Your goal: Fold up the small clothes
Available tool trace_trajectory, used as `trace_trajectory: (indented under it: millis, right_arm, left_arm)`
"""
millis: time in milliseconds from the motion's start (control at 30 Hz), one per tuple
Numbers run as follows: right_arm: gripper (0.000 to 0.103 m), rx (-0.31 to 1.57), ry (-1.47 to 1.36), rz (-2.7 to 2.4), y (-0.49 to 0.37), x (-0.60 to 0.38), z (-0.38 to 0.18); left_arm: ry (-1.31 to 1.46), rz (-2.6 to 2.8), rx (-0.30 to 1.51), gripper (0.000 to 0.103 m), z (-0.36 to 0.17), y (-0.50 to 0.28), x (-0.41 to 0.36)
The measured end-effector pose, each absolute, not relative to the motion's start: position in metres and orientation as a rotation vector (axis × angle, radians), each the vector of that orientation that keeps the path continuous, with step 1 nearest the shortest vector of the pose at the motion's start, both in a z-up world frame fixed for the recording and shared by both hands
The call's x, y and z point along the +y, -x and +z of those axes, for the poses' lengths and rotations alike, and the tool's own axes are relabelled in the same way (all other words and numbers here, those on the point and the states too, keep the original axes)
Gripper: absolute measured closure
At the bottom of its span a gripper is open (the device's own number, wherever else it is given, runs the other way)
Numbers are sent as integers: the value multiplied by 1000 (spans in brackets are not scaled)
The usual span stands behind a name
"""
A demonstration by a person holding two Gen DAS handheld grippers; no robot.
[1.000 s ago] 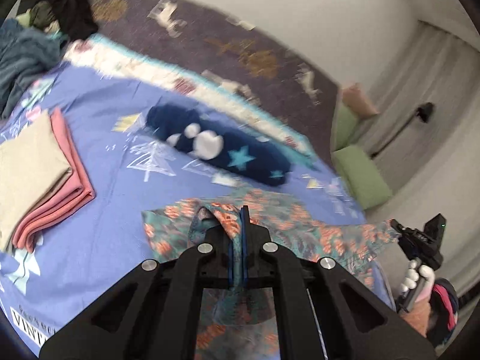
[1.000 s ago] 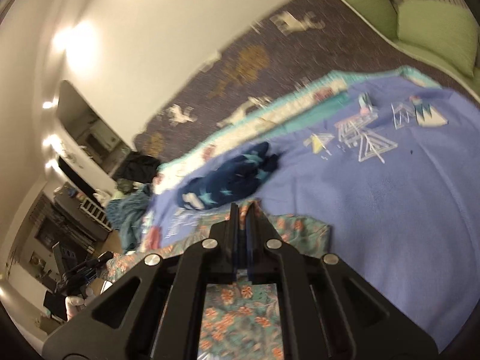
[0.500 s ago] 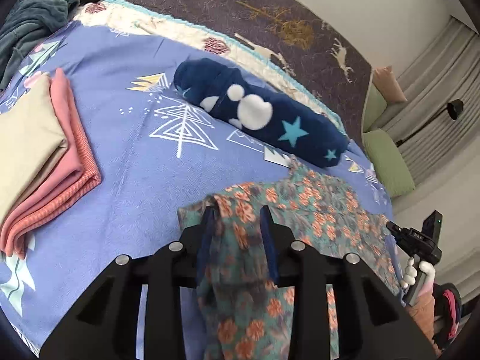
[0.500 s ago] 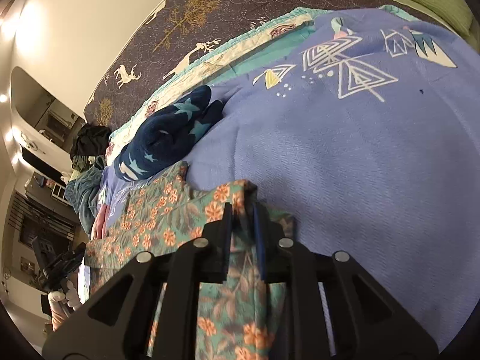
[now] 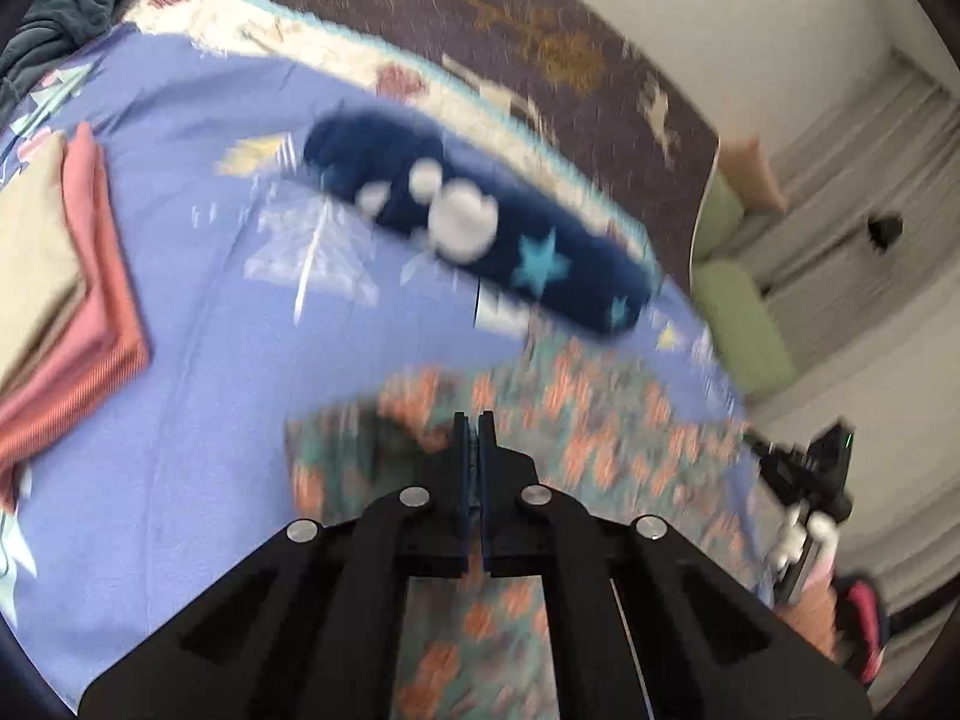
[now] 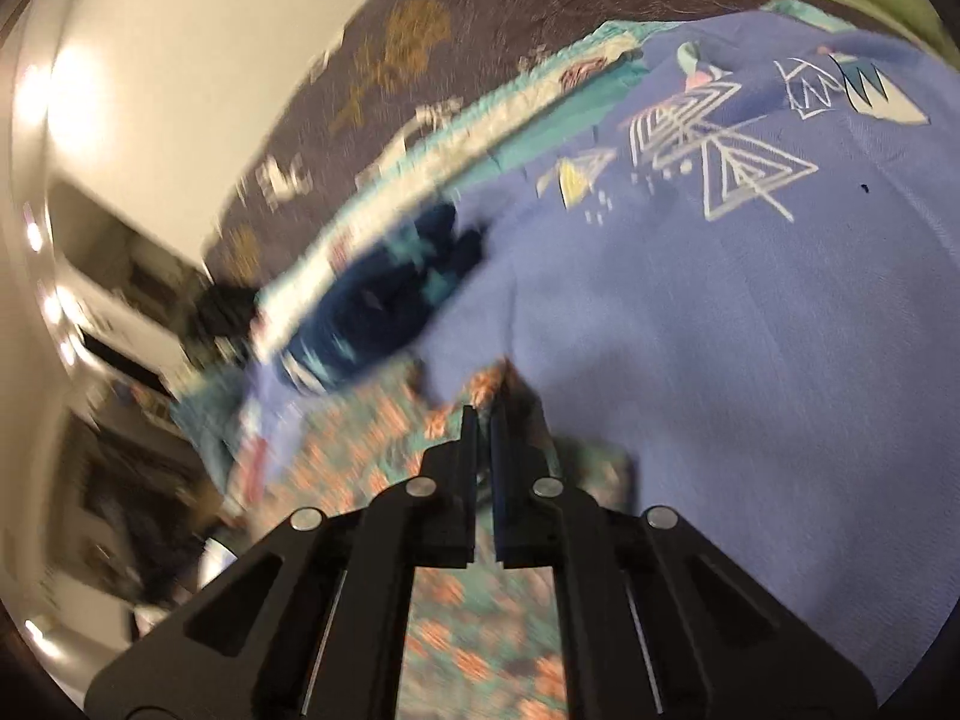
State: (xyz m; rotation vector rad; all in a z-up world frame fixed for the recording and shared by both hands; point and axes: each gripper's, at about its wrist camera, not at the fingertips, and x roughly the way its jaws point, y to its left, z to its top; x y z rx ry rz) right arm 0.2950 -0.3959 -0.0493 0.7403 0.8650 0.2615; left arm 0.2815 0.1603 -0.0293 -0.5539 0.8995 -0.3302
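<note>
Left wrist view: your left gripper [image 5: 474, 417] is pinched tight on the flowery cloth [image 5: 576, 414] lying under its fingers. Beyond them lies a dark blue roll [image 5: 480, 228]. Your right gripper [image 6: 483, 411] pinches the flowery cloth's other corner.

Motion blur smears the floral garment [image 5: 606, 414], hiding any cloth between both tongs.

- My left hand-held gripper [image 5: 474, 420]: matte black frame, four round silver screws, two thin fingers with blue inner pads.
- My right hand-held gripper [image 6: 483, 414]: the same black build, four silver screws.
</note>
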Motion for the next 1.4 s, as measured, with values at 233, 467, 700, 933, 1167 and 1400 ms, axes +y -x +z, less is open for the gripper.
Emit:
trace_trajectory:
  millis: [233, 467, 700, 933, 1167, 1400]
  right_arm:
    - [82, 897, -759, 125, -335, -404, -59]
    - [68, 871, -577, 162, -315, -406, -54]
    - [58, 922, -230, 167, -307, -388, -51]
    - [48, 927, 12, 294, -310, -330, -59]
    - [74, 907, -322, 92, -351, -359, -68]
    - [54, 937, -475, 266, -342, -374, -76]
  left_arm:
    - [665, -122, 856, 99, -41, -335, 197]
    - [585, -196, 888, 63, -53, -316, 196]
    - [496, -301, 1003, 62, -77, -336, 155]
    - [461, -304, 949, 99, -68, -351, 135]
    - [458, -243, 829, 98, -59, -343, 149]
    - [442, -270, 930, 73, -79, -343, 150]
